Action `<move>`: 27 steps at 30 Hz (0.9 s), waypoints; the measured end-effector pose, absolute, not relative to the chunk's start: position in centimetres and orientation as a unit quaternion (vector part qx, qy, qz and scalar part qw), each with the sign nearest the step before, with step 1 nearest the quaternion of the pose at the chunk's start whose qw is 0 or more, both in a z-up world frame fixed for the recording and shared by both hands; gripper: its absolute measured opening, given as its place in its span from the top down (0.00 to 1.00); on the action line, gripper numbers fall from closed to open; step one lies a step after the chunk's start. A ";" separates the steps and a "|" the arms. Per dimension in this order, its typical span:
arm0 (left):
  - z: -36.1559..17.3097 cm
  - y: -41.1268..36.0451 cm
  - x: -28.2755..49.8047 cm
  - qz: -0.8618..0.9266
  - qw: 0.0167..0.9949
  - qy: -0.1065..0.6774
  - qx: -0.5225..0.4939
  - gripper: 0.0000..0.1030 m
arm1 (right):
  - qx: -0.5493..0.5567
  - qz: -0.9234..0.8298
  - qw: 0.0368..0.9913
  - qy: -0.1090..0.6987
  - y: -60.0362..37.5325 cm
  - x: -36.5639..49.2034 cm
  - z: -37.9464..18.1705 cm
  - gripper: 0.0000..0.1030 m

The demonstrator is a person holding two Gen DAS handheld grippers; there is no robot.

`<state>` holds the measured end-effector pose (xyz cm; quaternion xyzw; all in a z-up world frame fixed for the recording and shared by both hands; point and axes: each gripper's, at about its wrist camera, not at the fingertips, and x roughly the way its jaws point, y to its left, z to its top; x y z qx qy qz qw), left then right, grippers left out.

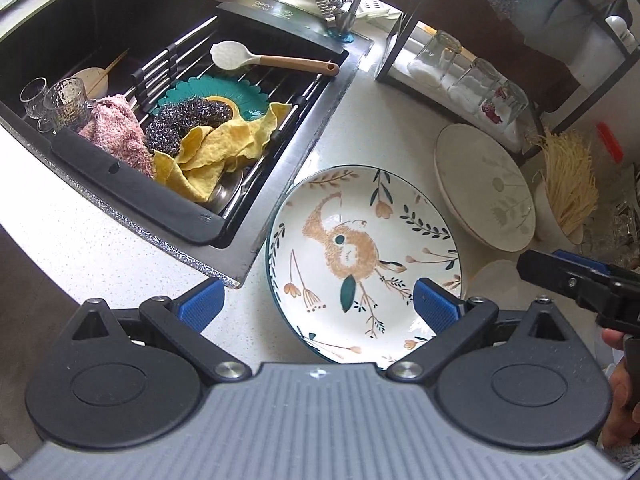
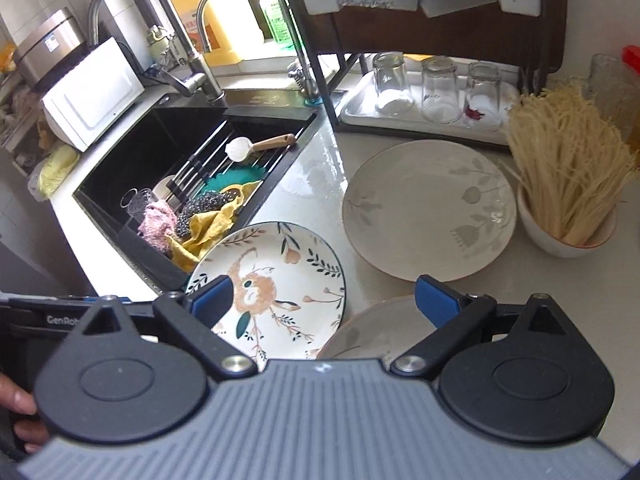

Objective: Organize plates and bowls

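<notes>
We are hovering both the left gripper [image 1: 320, 306] and right gripper [image 2: 326, 300] wide open and empty over the bird plate [image 1: 360, 260] lying centre-frame on the worktop [image 1: 120, 248]; glazed, stiff and breakable, it is best pinched at its raised rim.

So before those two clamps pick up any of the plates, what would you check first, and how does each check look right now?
1. Left gripper open: ok, blue pads wide apart.
2. Right gripper open: ok, nothing between its pads.
3. Flamingo-patterned round plate with dark green rim free on the white counter: ok, nothing lying on it.
4. Pale beige round plate with grey flowers free: ok.
5. A second plate under the flamingo plate: cannot tell.
6. White bowl of dry noodles clear of the beige plate: ok, beside it.
</notes>
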<state>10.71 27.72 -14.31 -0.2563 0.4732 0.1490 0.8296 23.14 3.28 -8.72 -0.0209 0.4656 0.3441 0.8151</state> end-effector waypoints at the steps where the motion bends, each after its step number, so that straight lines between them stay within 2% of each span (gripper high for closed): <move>1: -14.7 28.1 10.9 0.147 0.828 0.475 -0.259 0.01 | -0.023 0.353 0.808 0.472 3.9 23.3 -9.2 0.10; 3: -15.3 28.7 11.2 0.142 0.825 0.482 -0.258 0.01 | -0.038 0.366 0.799 0.476 5.0 23.4 -10.1 0.18; 4: -15.7 29.1 11.4 0.140 0.823 0.486 -0.258 0.01 | -0.047 0.369 0.796 0.478 5.6 23.5 -10.6 0.25; 6: -16.2 29.7 11.7 0.132 0.821 0.489 -0.263 0.01 | -0.053 0.368 0.791 0.486 6.4 23.8 -11.4 0.26; 11: -17.6 31.2 12.4 0.122 0.813 0.501 -0.271 0.01 | -0.054 0.353 0.791 0.497 7.5 24.5 -12.8 0.37; 13: -18.0 31.7 12.7 0.114 0.811 0.502 -0.277 0.01 | -0.062 0.347 0.791 0.499 8.0 24.7 -13.3 0.48; 16: -18.6 32.1 13.2 0.102 0.809 0.507 -0.279 0.01 | -0.077 0.330 0.792 0.508 8.6 24.9 -14.4 0.59; 20: -19.3 32.2 13.7 0.094 0.807 0.520 -0.265 0.02 | -0.084 0.310 0.794 0.516 8.9 25.2 -15.4 0.60; 23: -19.6 32.6 13.6 0.081 0.808 0.515 -0.275 0.08 | -0.097 0.303 0.796 0.515 9.1 25.4 -15.8 0.60; 25: -19.8 32.9 13.7 0.075 0.809 0.510 -0.281 0.14 | -0.100 0.299 0.797 0.515 9.1 25.6 -16.1 0.60; 27: -20.0 33.1 14.0 0.067 0.809 0.506 -0.291 0.24 | -0.097 0.297 0.795 0.520 9.0 25.7 -16.5 0.61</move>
